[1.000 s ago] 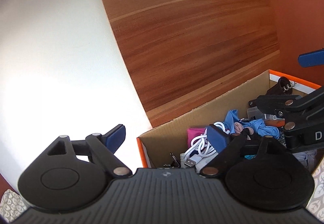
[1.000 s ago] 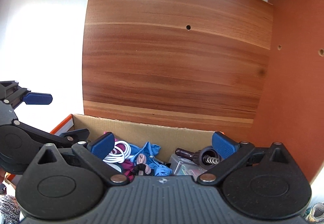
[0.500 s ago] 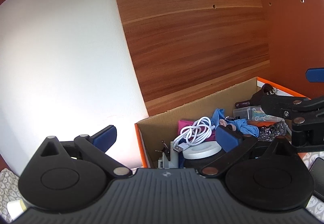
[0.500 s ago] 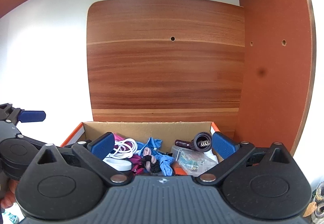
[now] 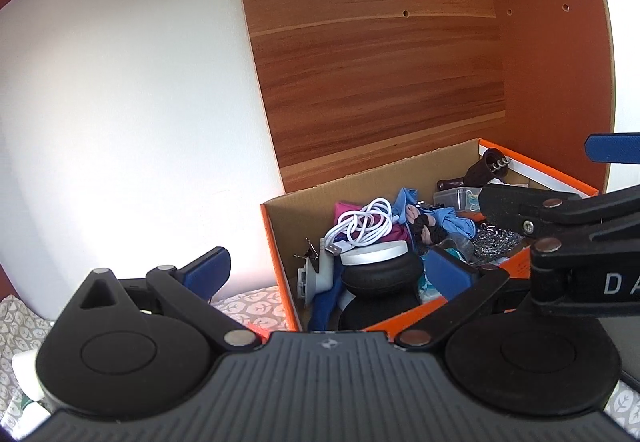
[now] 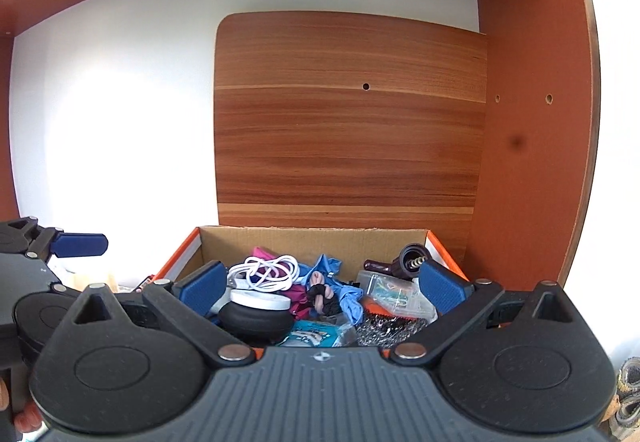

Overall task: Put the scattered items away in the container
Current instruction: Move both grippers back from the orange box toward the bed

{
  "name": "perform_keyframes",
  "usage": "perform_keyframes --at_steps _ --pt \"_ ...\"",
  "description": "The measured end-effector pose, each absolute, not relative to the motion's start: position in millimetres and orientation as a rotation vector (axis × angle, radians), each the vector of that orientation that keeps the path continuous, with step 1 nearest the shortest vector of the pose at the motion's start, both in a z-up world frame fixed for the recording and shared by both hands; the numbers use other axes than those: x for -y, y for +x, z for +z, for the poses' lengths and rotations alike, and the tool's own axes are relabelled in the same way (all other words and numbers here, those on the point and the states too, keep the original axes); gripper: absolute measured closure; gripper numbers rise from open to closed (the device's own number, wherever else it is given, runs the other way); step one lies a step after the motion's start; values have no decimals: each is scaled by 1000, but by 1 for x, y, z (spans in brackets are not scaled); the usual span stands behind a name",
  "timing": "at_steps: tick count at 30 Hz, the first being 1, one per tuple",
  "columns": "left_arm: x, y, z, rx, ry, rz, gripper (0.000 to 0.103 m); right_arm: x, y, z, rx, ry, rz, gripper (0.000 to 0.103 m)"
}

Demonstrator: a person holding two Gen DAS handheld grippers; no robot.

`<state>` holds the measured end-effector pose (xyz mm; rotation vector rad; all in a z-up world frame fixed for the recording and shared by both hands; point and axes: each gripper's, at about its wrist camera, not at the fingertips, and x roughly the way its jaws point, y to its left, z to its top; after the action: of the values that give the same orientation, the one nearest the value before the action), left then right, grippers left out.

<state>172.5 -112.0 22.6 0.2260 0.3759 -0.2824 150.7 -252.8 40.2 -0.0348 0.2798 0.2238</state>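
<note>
Both hand-held grippers empty, jaws wide apart.
The left hand-held gripper (image 5: 326, 272) and right hand-held gripper (image 6: 322, 284) are held before the cardboard box (image 6: 312, 242); the white cable (image 6: 266, 272), corkscrew (image 6: 410, 262) and blue cloth (image 6: 348, 298) are contained in it, ahead of both.

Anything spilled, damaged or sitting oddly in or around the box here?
Nothing stands out. The orange box sits upright, and the white cable, blue cloth and corkscrew lie jumbled inside it, none hanging over the rim.

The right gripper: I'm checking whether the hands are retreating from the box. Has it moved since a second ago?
Yes. The right gripper has backed away: the cardboard box and the wooden board behind it look smaller and farther off.
</note>
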Motion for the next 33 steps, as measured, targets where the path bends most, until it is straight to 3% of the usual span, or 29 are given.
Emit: perform_keyframes --at_steps 24,33 --pt "88 87 -2 -322 144 -234 0 232 65 15 -309 64 194 0" --pt "86 88 -12 -404 80 -281 0 215 48 8 -304 -41 206 0"
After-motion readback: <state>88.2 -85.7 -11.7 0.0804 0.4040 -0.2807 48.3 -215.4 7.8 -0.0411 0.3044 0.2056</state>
